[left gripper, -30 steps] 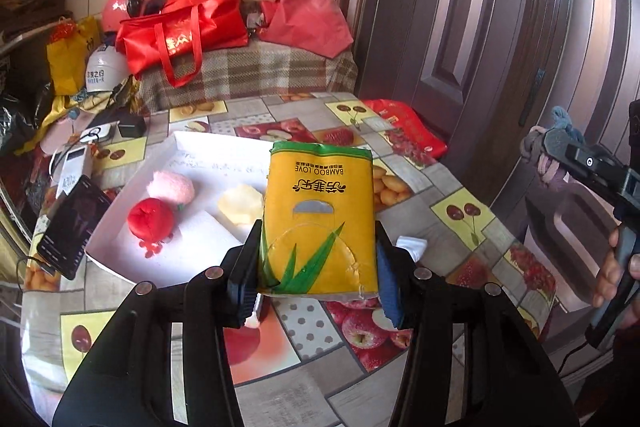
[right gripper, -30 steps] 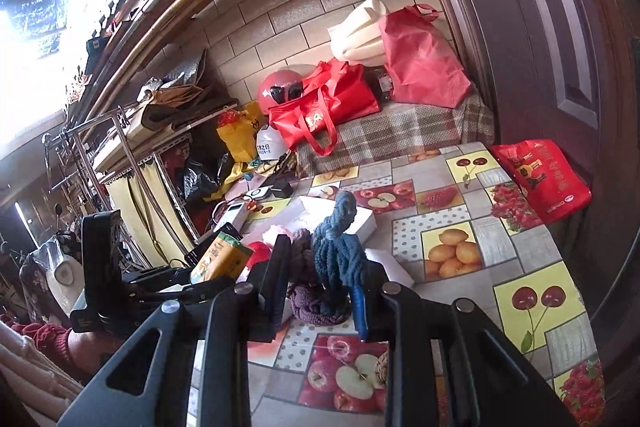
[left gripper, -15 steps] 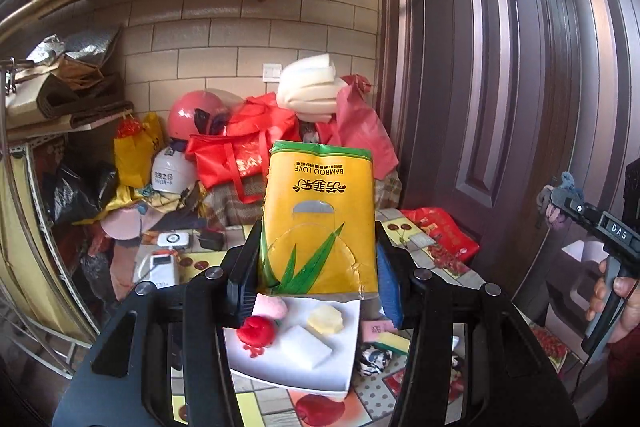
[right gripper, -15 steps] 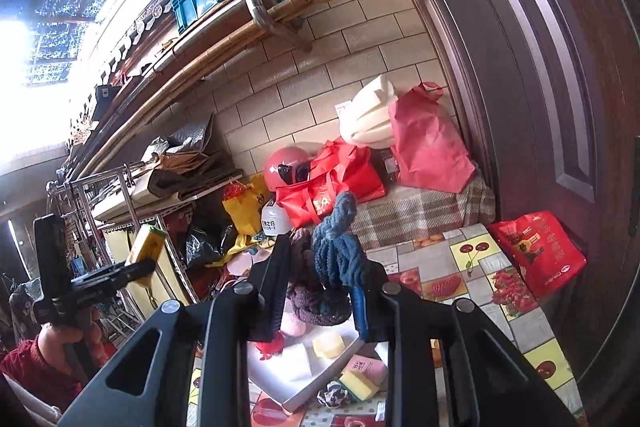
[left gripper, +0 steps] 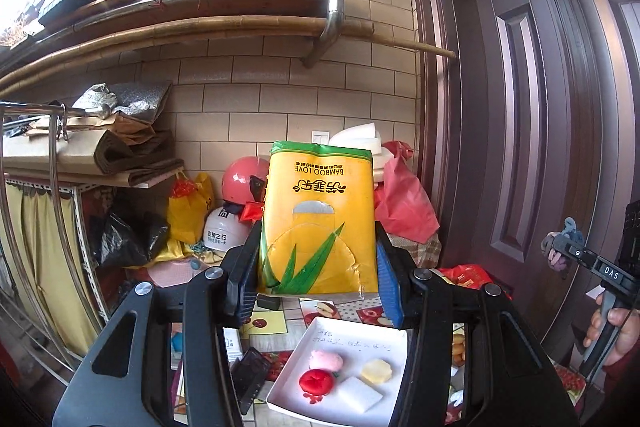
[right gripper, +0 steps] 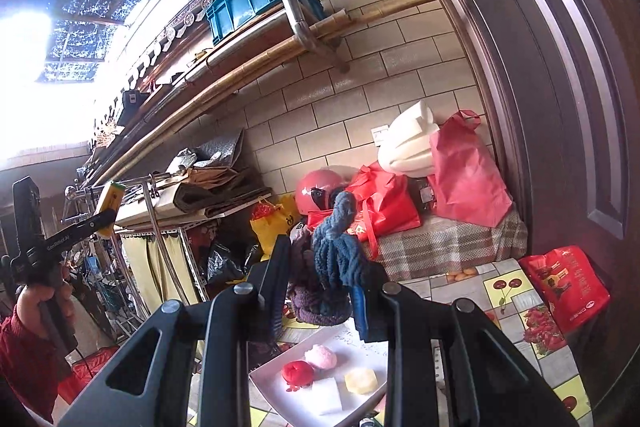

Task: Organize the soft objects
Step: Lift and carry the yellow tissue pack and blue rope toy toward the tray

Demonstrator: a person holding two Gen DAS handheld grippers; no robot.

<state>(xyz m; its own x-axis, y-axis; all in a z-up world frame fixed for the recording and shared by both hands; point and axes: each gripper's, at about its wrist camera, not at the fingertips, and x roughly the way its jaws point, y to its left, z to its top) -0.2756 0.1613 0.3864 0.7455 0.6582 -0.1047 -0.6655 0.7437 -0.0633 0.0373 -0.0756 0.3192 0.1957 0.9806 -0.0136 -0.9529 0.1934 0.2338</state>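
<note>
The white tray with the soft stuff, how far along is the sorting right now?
Done: the white tray already holds four soft pieces: a pink puff, a red one, a yellow sponge and a white sponge.
In hand: the left gripper grips a yellow tissue pack; the right gripper grips a knitted bundle. Both are raised above the table.
Left: placing those two.

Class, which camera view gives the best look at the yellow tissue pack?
The left wrist view: the yellow tissue pack fills the centre, clamped in the left gripper, print legible. The right wrist view shows it only small, edge-on, far left.
</note>
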